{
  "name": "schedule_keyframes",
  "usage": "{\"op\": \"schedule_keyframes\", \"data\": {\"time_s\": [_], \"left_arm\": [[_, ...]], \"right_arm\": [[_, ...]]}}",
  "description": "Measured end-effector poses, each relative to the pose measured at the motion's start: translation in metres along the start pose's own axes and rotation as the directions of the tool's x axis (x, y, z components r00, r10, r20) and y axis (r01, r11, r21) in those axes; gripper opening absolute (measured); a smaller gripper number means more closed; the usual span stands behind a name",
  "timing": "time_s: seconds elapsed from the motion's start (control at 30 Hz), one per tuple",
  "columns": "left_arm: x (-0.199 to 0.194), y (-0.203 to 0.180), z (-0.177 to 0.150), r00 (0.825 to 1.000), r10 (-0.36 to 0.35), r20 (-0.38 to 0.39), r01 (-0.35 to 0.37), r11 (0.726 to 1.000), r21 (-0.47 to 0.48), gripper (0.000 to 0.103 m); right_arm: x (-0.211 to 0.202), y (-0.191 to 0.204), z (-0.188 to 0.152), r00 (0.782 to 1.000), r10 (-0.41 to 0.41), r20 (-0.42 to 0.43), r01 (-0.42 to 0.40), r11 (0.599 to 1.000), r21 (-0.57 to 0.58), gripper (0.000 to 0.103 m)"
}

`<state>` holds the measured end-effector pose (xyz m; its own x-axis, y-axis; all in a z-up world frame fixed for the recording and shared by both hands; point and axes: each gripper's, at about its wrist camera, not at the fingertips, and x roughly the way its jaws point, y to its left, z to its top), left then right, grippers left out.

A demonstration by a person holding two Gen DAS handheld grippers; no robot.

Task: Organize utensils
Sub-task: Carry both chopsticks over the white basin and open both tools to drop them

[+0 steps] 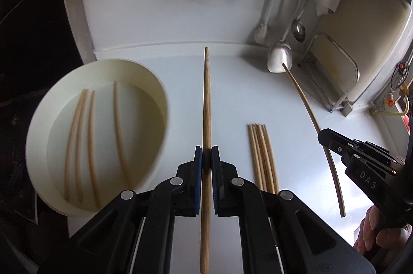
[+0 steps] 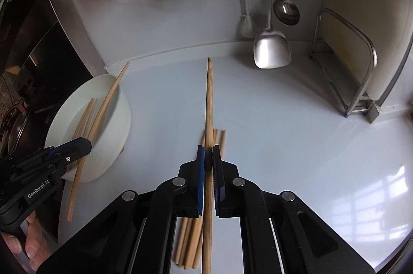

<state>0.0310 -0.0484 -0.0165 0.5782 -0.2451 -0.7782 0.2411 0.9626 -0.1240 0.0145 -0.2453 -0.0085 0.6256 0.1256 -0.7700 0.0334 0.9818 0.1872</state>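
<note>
item: left gripper (image 1: 206, 155), clenched on one chopstick (image 1: 206, 98); right gripper (image 2: 208, 155), clenched on another chopstick (image 2: 208, 103). white bowl (image 1: 160, 93) at 9 o'clock holds loose sticks; bundle (image 1: 262, 152) lies at 3 o'clock. advice: keep sticks level, lay parallel beside the bundle.

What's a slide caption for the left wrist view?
Left gripper clamps one chopstick above the counter, between the bowl and the chopstick bundle.

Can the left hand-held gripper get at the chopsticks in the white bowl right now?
Probably not as is. The left hand-held gripper is shut on a chopstick, so its jaws are taken. The path itself looks free: the white bowl is open-topped, and the loose chopsticks in the bowl lie uncovered.
</note>
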Motion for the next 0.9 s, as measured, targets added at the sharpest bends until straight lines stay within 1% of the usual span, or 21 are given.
{"op": "schedule_keyframes", "data": {"time_s": [0.13, 0.23, 0.37, 0.5, 0.63, 0.73, 0.9], "left_arm": [[-0.018, 0.052, 0.011, 0.998, 0.064, 0.027, -0.063, 0.997, -0.041, 0.007], [-0.022, 0.095, 0.013, 0.993, 0.118, 0.027, -0.115, 0.990, -0.084, 0.007], [-0.014, 0.146, 0.012, 0.987, 0.163, 0.003, -0.161, 0.979, -0.123, 0.007], [0.004, 0.179, 0.010, 0.983, 0.178, -0.032, -0.181, 0.974, -0.136, 0.007], [0.027, 0.199, 0.006, 0.983, 0.165, -0.078, -0.174, 0.974, -0.144, 0.007], [0.042, 0.206, 0.005, 0.983, 0.149, -0.108, -0.163, 0.976, -0.142, 0.007], [0.061, 0.216, 0.005, 0.981, 0.131, -0.142, -0.152, 0.977, -0.147, 0.007]], "right_arm": [[0.008, 0.051, 0.022, 0.998, 0.058, 0.020, -0.057, 0.997, -0.051, 0.006], [0.020, 0.095, 0.036, 0.994, 0.111, 0.023, -0.109, 0.990, -0.090, 0.006], [0.049, 0.150, 0.044, 0.984, 0.176, -0.012, -0.176, 0.977, -0.120, 0.006], [0.082, 0.195, 0.046, 0.978, 0.197, -0.066, -0.204, 0.968, -0.144, 0.006], [0.113, 0.220, 0.042, 0.969, 0.208, -0.132, -0.224, 0.968, -0.112, 0.006], [0.135, 0.232, 0.038, 0.964, 0.195, -0.183, -0.215, 0.972, -0.098, 0.006], [0.158, 0.237, 0.033, 0.956, 0.172, -0.238, -0.194, 0.978, -0.073, 0.006]]}}
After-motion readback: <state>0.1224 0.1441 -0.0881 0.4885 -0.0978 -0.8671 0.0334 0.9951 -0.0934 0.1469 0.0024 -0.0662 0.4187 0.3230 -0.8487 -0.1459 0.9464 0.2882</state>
